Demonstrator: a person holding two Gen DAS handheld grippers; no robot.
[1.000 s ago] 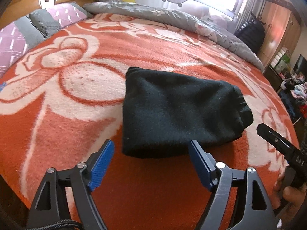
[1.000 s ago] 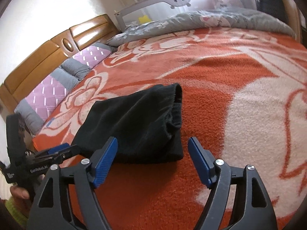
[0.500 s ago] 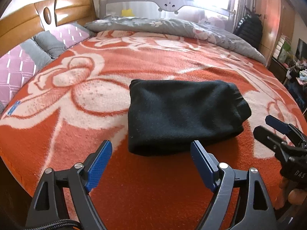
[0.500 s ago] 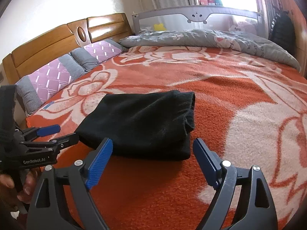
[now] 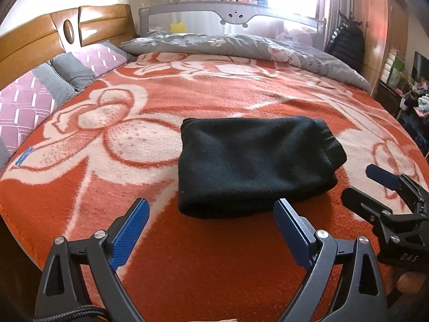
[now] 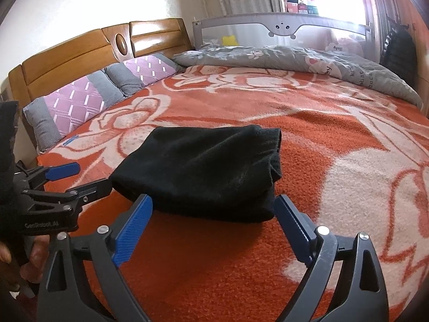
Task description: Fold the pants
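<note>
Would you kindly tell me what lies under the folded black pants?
The black pants lie folded on the orange floral blanket, which shows all around them. The patch directly beneath is covered, so anything there cannot be seen. Both tongs, left and right, are open and apart from them.

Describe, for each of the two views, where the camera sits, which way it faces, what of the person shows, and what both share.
Left wrist: on the left hand-held gripper, jaws open, facing across the bed at the black pants; the right hand-held gripper shows at right.
Right wrist: on the right hand-held gripper, jaws open, facing the pants from their right; the left hand-held gripper and hand show at left.
Shared: pants, orange blanket, wooden headboard, grey quilt.
</note>
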